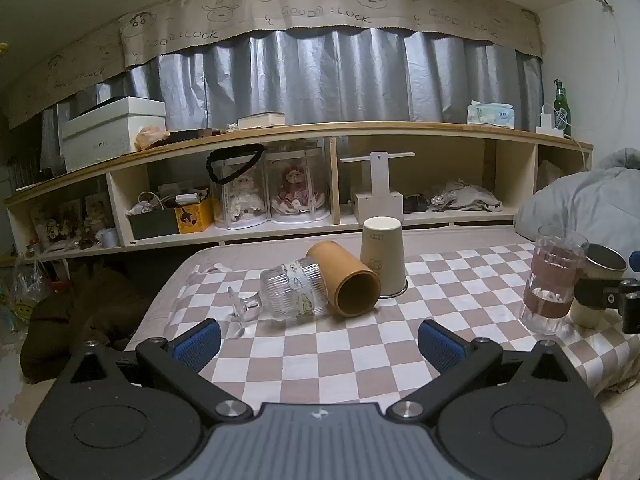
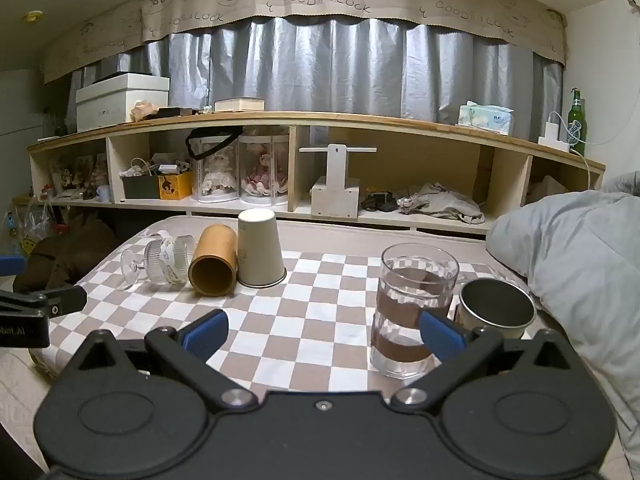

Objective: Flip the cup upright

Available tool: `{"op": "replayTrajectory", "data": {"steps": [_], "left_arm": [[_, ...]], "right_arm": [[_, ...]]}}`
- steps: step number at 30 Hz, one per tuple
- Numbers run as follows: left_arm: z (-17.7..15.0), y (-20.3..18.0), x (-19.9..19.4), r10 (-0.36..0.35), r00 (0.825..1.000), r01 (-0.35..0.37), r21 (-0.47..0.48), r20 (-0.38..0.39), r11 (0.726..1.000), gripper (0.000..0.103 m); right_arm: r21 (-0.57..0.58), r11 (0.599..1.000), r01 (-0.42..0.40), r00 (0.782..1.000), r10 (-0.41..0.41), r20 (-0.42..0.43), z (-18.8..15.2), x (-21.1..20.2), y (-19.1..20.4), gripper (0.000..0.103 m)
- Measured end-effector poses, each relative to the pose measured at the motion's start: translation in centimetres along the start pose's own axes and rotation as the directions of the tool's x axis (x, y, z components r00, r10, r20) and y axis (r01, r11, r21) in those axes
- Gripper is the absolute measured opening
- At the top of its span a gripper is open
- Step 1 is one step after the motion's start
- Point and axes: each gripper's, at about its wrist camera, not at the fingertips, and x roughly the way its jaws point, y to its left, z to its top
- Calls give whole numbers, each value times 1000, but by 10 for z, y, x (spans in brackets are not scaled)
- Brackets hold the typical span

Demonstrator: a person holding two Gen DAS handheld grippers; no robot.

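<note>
A ribbed clear-glass goblet with a short stem and a cartoon-printed band (image 1: pixel 290 294) lies on its side on the checkered cloth, foot pointing left. Touching it on its right lies a tan cylindrical cup (image 1: pixel 346 282), also on its side, open mouth facing the cameras. Just behind that stands a cream paper cup (image 1: pixel 382 256), upside down with its rim on the cloth.

Right gripper (image 2: pixel 324 330) agape above checkered cloth (image 2: pixel 320 320). Glass (image 2: pixel 412 312), mug (image 2: pixel 496 308) upright; paper cup (image 2: pixel 258 248) inverted; tube (image 2: pixel 212 260), goblet (image 2: pixel 164 260) toppled.
</note>
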Motion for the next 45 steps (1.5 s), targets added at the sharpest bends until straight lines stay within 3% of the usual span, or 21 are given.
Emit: {"op": "replayTrajectory", "data": {"steps": [45], "left_arm": [[-9, -5, 7, -5, 1000, 5, 3, -11, 1000, 103]], "right_arm": [[-2, 1000, 1, 1000, -1, -10, -2, 0, 2, 103]]}}
